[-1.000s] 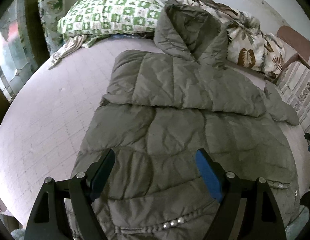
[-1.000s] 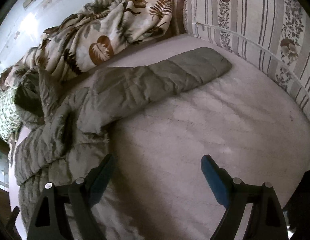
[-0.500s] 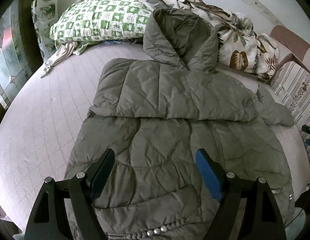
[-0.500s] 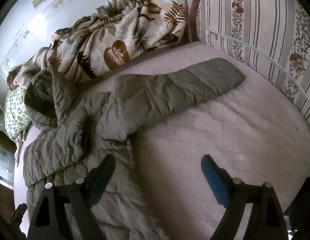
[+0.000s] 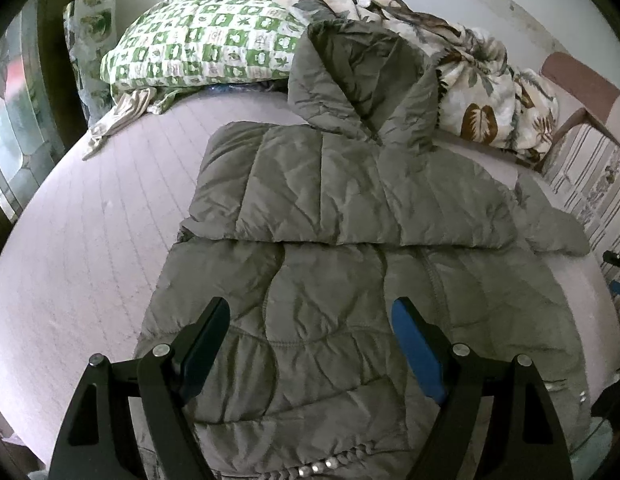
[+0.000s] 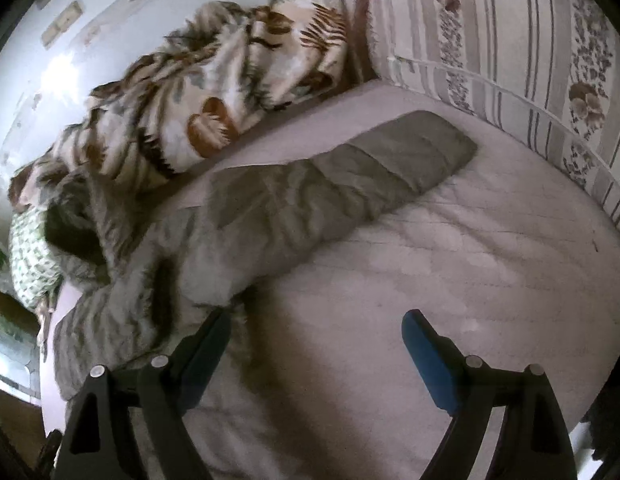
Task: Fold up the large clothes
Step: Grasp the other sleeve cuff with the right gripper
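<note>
One quilted jacket point(image 5: 350, 272) on bed point(image 5: 89, 260): one sleeve folded across chest; other sleeve point(image 6: 350, 176) outstretched, unfolded. Left tool point(image 5: 310, 336), right tool point(image 6: 316, 344): wide open, empty.

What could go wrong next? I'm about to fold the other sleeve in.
The puffy jacket is slick, so the sleeve already folded across its chest may slide off when the cloth is tugged. The outstretched sleeve is long and could overshoot or bunch. The hood leans on the blanket and may drag it.
</note>
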A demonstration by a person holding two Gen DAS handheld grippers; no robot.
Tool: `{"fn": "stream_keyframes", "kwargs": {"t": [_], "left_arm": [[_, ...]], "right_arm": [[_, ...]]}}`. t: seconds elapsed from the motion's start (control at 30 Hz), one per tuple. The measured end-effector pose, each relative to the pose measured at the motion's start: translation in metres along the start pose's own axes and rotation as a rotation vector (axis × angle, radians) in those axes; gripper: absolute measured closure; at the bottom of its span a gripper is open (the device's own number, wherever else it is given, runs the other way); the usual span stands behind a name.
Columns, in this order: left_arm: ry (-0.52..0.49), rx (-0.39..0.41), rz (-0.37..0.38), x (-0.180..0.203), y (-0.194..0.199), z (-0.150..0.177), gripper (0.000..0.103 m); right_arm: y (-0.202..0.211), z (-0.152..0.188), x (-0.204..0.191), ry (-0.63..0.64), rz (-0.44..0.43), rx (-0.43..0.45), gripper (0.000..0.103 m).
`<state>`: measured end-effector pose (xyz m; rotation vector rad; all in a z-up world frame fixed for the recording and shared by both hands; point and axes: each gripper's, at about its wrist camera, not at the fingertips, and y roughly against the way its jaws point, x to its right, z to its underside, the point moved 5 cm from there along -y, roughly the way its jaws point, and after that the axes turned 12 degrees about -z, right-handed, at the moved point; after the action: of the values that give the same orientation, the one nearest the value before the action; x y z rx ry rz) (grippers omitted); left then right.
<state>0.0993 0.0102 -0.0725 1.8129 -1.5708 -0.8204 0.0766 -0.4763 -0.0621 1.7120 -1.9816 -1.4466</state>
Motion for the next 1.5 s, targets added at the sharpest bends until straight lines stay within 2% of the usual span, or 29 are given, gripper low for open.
{"fn": "stream_keyframes", "kwargs": {"t": [0.13,0.3,0.53,0.67,0.73,0.77,0.8,0.83,0.93,1.1,1.2,1.37,1.5], "left_arm": [[0.001,-0.003,-0.03,-0.001,-0.005,-0.003,0.02],[-0.026,-0.004,-0.074,0.002,-0.015,-0.008,0.02],[0.01,-0.018,-0.106,0.002,-0.033,-0.014,0.02],[0.007,-0.031,-0.131,0.001,-0.041,-0.016,0.02],[0.005,-0.031,-0.141,0.0,-0.042,-0.017,0.02],[0.004,-0.029,-0.145,-0.001,-0.043,-0.018,0.02],[0.003,-0.029,-0.148,-0.002,-0.043,-0.018,0.02],[0.001,-0.029,-0.15,-0.003,-0.044,-0.018,0.02],[-0.004,-0.03,-0.154,-0.007,-0.044,-0.018,0.02],[-0.001,-0.016,-0.148,-0.02,-0.036,-0.017,0.02],[0.033,-0.007,-0.138,-0.034,-0.029,-0.017,0.02],[0.097,-0.006,-0.133,-0.057,-0.018,-0.01,0.02],[0.127,0.003,-0.13,-0.074,-0.007,-0.004,0.02]], "right_arm": [[-0.018,-0.022,0.045,-0.074,0.009,-0.008,0.014],[-0.044,-0.059,0.107,-0.235,-0.019,0.015,0.014],[-0.097,-0.107,0.137,-0.368,-0.044,0.024,0.014],[-0.131,-0.12,0.144,-0.443,-0.041,0.03,0.021],[-0.139,-0.128,0.144,-0.429,-0.004,0.054,0.023],[-0.141,-0.131,0.144,-0.414,0.026,0.058,0.042],[-0.142,-0.135,0.144,-0.39,0.067,0.061,0.07],[-0.144,-0.137,0.144,-0.385,0.057,0.064,0.072],[-0.137,-0.143,0.137,-0.352,0.035,0.091,0.087],[-0.1,-0.155,0.081,-0.133,0.019,0.181,0.091],[-0.07,-0.158,0.023,0.014,-0.042,0.218,0.091],[-0.034,-0.141,-0.098,0.253,-0.191,0.217,0.091],[-0.022,-0.098,-0.199,0.412,-0.351,0.154,0.091]]}}
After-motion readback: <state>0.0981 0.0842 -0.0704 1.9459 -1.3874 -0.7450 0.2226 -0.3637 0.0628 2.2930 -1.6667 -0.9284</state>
